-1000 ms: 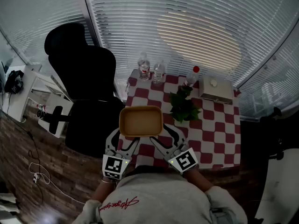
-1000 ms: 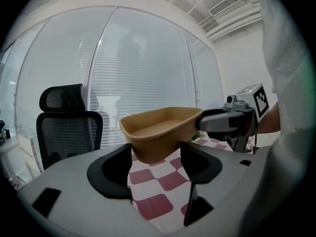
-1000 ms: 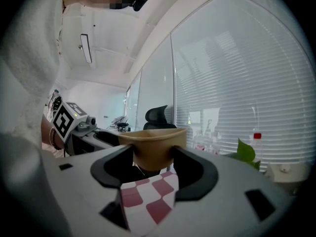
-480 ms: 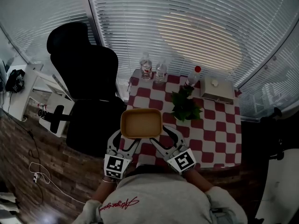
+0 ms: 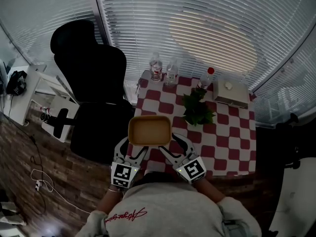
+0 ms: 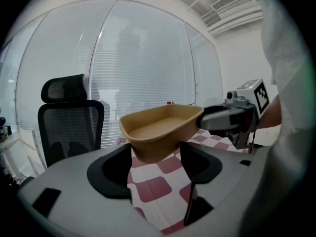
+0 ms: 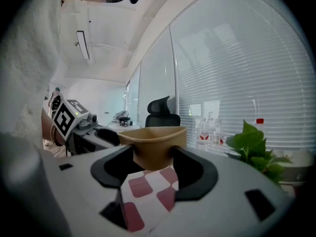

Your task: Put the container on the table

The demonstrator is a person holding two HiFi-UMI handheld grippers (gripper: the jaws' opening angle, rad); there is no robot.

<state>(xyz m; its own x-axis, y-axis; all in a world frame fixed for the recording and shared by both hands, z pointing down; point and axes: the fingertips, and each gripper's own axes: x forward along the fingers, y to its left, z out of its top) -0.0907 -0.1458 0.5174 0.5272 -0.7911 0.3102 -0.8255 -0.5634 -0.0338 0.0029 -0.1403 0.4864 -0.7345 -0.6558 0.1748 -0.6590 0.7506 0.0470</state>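
A tan, shallow, rounded-rectangular container (image 5: pixel 149 130) hangs above the near left part of the red-and-white checkered table (image 5: pixel 223 143). My left gripper (image 5: pixel 132 150) is shut on its near left end and my right gripper (image 5: pixel 173 145) on its near right end. In the left gripper view the container (image 6: pixel 160 127) sits between the black pads (image 6: pixel 196 159), with the other gripper's arm at its far rim. In the right gripper view the container (image 7: pixel 152 142) is pinched the same way, level and empty.
A leafy green plant (image 5: pixel 197 110) stands mid-table. Two clear bottles (image 5: pixel 163 70) and a red-capped bottle (image 5: pixel 206 78) are at the far edge, with a grey box (image 5: pixel 230 94) at the far right corner. A black office chair (image 5: pixel 91 83) stands left of the table.
Both grippers have sunk slightly with the container, which stays level in the same two-sided grip.
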